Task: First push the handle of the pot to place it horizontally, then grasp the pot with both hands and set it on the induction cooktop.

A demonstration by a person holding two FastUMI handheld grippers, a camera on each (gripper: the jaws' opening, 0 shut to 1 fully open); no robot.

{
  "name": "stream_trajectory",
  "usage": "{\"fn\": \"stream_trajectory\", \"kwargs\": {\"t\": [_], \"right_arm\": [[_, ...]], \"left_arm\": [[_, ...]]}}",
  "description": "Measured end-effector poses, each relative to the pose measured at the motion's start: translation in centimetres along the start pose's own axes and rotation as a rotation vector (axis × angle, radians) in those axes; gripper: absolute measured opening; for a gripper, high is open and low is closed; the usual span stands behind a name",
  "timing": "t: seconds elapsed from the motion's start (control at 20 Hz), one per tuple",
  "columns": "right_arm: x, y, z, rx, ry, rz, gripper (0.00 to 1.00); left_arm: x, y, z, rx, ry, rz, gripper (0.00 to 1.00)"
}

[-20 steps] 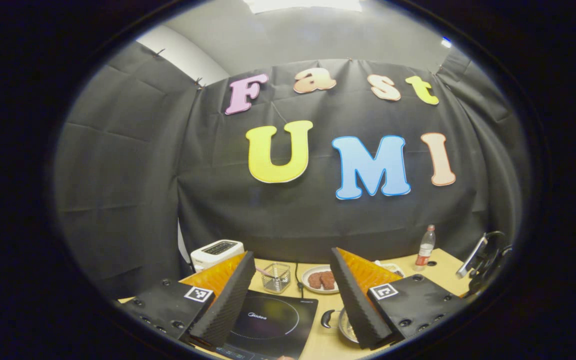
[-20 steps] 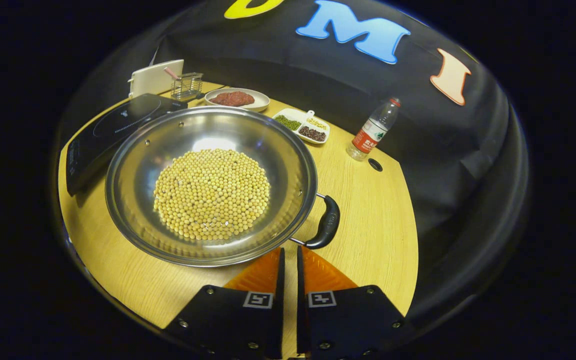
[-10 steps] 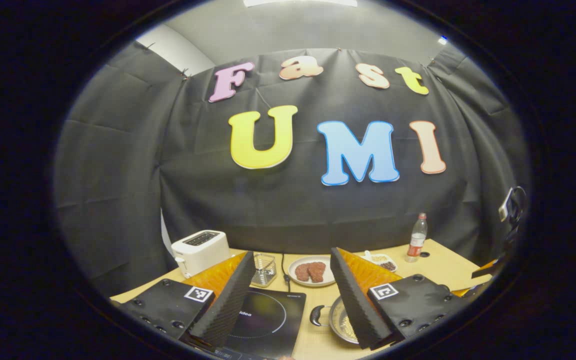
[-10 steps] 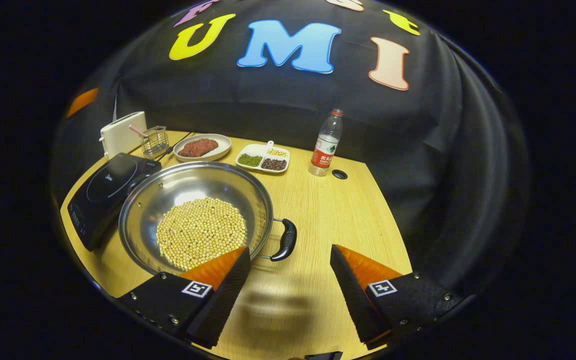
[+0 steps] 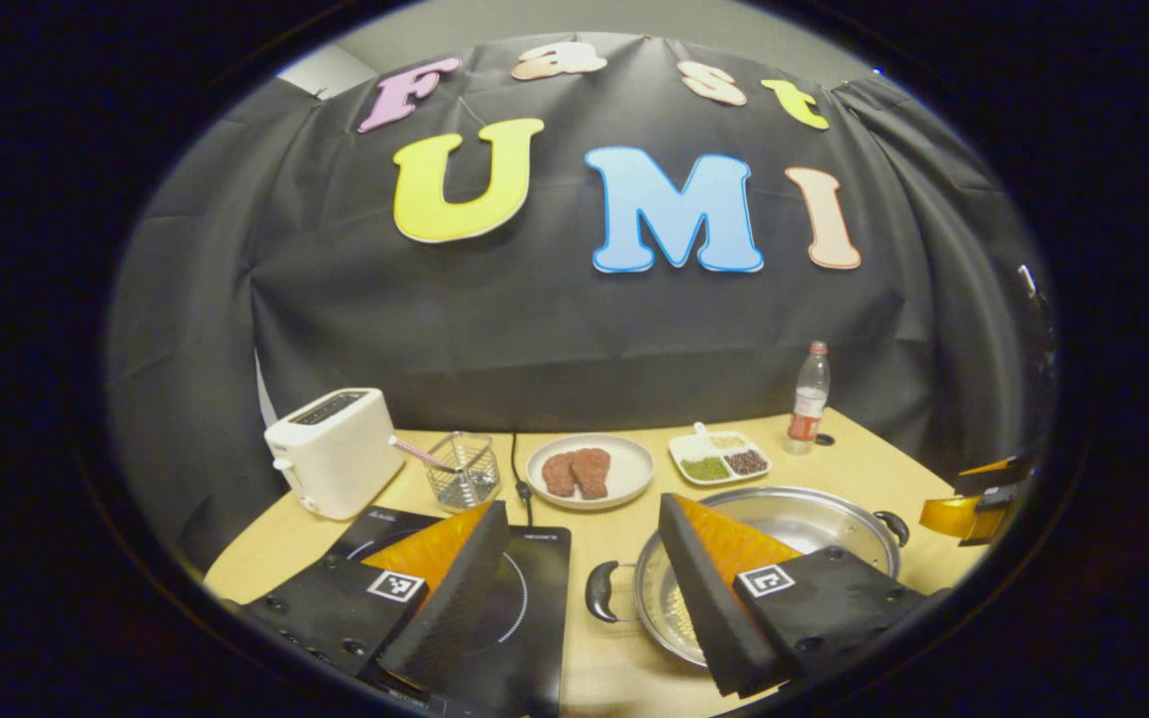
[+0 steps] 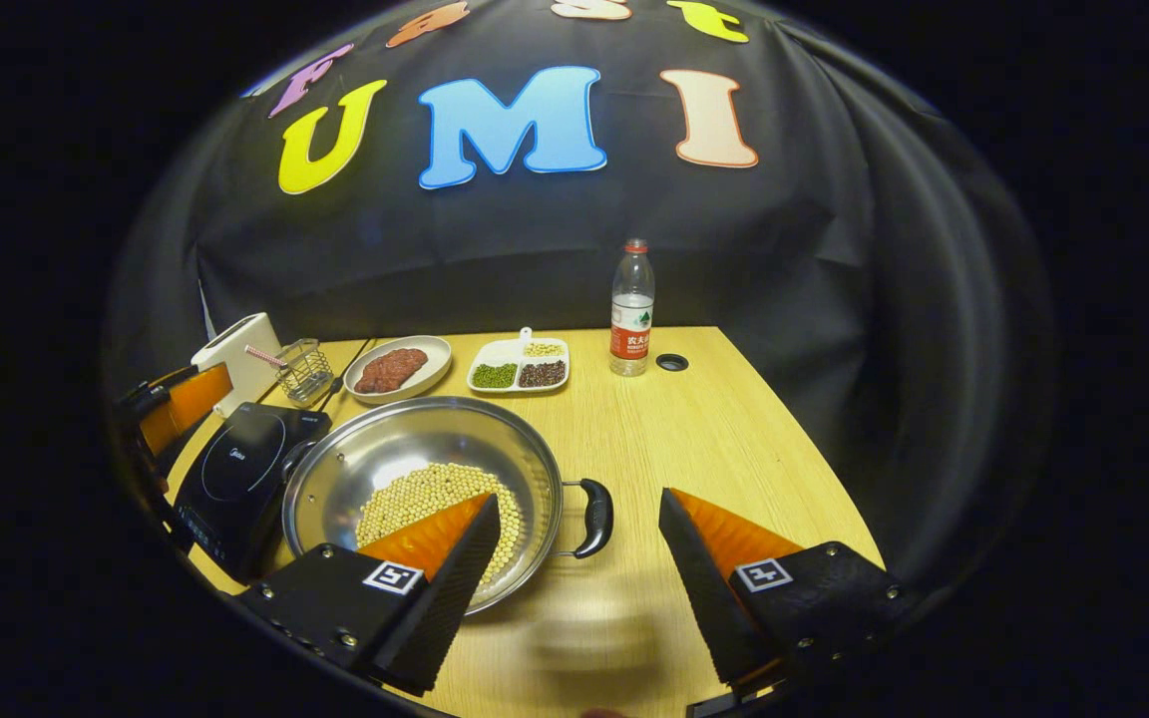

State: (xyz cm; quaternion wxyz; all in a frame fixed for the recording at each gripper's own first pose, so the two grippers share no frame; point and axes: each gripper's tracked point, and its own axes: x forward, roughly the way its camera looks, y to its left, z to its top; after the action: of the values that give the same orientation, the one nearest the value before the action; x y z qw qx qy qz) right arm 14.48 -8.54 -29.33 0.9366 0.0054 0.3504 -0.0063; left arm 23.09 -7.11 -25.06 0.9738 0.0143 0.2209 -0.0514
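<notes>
A steel pot holding soybeans sits on the wooden table, right beside the black induction cooktop. Its two black handles point left and right; the right handle lies just ahead of my right gripper, which is open and touches nothing. In the left gripper view the pot is at lower right with its left handle near the cooktop. My left gripper hangs open above the cooktop and that handle. Each gripper also appears at the edge of the other's view: left gripper, right gripper.
Along the back of the table stand a white toaster, a wire basket, a plate of meat, a divided dish of beans and a water bottle. A cable hole is beside the bottle.
My right gripper went from shut to open and drew back from the pot. The left gripper tilted down, bringing the cooktop, pot and table into its view.
</notes>
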Motion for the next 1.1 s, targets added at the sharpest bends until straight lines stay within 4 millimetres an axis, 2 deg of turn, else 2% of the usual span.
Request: {"fn": "stream_trajectory", "kwargs": {"t": [0.05, 0.3, 0.55, 1.1], "right_arm": [[0.2, 0.2, -0.1, 0.004, 0.006, -0.001, 0.98], [1.7, 0.4, -0.7, 0.011, 0.033, -0.009, 0.98], [3.2, 0.3, -1.5, 0.023, 0.067, -0.018, 0.98], [6.4, 0.5, -3.7, 0.039, 0.148, -0.028, 0.98]], "left_arm": [[0.8, -0.6, -0.8, -0.01, 0.027, -0.023, 0.98], [4.0, -2.3, -5.2, -0.032, 0.158, -0.091, 0.99], [6.6, -2.7, -7.9, -0.003, 0.229, -0.106, 0.99], [8.4, -4.0, -12.7, -0.019, 0.376, -0.143, 0.99]]}}
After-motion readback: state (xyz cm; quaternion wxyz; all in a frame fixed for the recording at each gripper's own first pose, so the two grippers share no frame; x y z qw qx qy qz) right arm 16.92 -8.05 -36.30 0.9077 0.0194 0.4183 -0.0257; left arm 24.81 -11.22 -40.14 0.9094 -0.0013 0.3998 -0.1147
